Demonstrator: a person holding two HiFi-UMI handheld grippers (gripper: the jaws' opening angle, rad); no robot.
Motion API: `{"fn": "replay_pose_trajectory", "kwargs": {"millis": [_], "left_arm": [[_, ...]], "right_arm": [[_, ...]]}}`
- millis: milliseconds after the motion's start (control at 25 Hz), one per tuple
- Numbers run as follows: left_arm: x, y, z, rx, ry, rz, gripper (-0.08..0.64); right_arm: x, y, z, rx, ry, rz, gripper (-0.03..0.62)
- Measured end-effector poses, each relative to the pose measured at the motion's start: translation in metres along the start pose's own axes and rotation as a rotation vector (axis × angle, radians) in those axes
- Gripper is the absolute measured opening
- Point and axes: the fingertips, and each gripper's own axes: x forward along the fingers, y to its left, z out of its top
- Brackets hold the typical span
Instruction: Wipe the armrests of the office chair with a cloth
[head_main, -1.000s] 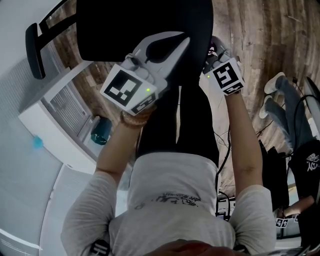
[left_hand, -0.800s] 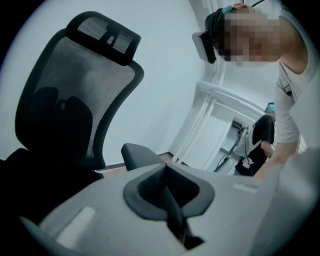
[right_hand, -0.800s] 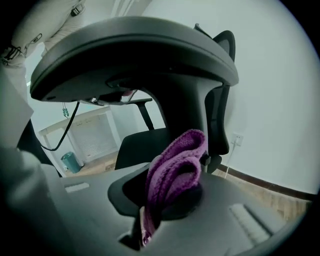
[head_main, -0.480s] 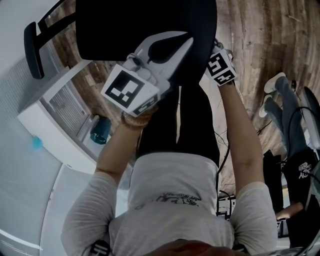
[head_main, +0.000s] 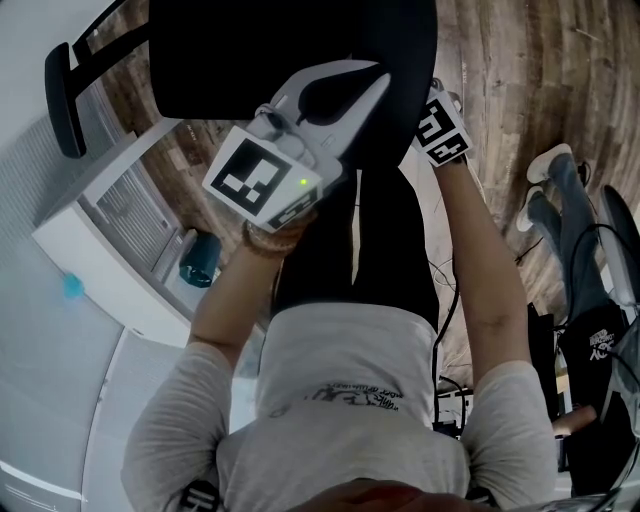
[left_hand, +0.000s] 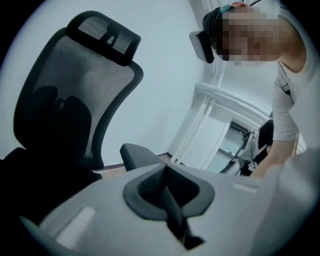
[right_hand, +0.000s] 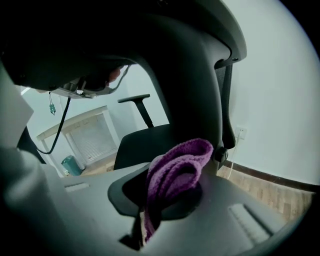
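Observation:
The black office chair (head_main: 290, 50) stands in front of me in the head view, its left armrest (head_main: 65, 100) at the far left. My left gripper (head_main: 375, 80) hovers over the seat, shut and empty. In the left gripper view it faces the mesh backrest (left_hand: 75, 100), with one armrest pad (left_hand: 137, 155) just beyond the jaws. My right gripper (right_hand: 170, 192) is shut on a purple cloth (right_hand: 177, 167). The cloth's folded end sits close under a dark curved chair part (right_hand: 165, 45) at the chair's right side. The far armrest (right_hand: 136, 99) shows beyond the seat (right_hand: 147, 142).
A white cabinet (head_main: 110, 240) stands at my left with a teal bin (head_main: 200, 260) beside it. Cables (head_main: 450, 300) lie on the wooden floor (head_main: 520, 70). Another person's legs and shoes (head_main: 555, 185) are at the right.
My right gripper has moved up and forward with the cloth, closer in under the chair's right side. The left gripper has hardly moved.

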Motion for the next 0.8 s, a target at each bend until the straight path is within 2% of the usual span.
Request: {"fn": "replay_pose_trajectory", "kwargs": {"millis": [560,800], "left_arm": [[-0.008,-0.002,-0.002,0.003,-0.008,-0.013,0.0],[-0.012,-0.002,-0.004,0.007,-0.005,-0.015,0.0]], "right_arm": [[-0.037,0.017,0.034,-0.027,-0.114,-0.02,0.027],[-0.047,0.024,0.048,-0.075,-0.166,-0.022,0.028]]}}
